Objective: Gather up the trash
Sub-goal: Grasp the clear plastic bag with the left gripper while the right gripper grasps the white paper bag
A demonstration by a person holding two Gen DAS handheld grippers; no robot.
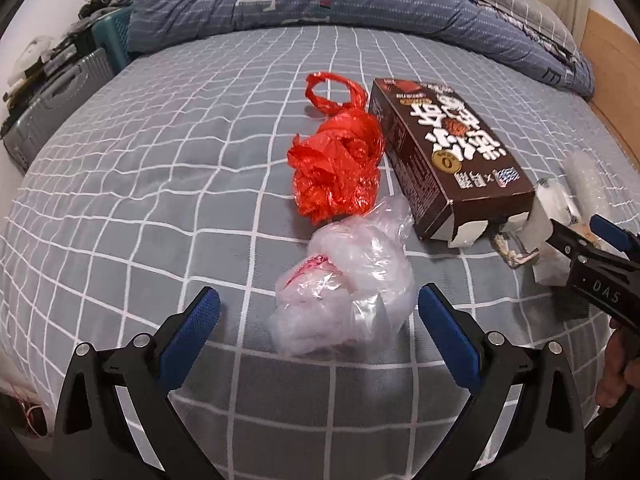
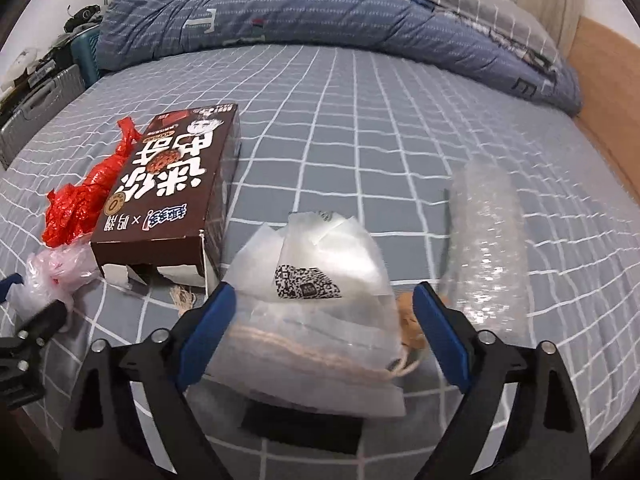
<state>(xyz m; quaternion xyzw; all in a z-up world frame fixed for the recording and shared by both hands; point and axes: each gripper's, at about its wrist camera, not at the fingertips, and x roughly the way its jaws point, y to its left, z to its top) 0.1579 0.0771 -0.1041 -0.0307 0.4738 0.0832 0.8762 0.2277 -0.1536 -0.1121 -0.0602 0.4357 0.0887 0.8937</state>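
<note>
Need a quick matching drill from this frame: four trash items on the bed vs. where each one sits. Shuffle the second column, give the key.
Items
1. red plastic bag
2. clear plastic bag
3. brown carton
4. white pouch with QR code

Places
A. between the fingers of the right tool
B. just ahead of the open left tool
C. lying flat between the red bag and the white pouch
D. crumpled against the carton's long side, beyond the clear bag

Pairs: 1-D, 2-B, 3-C, 4-A
</note>
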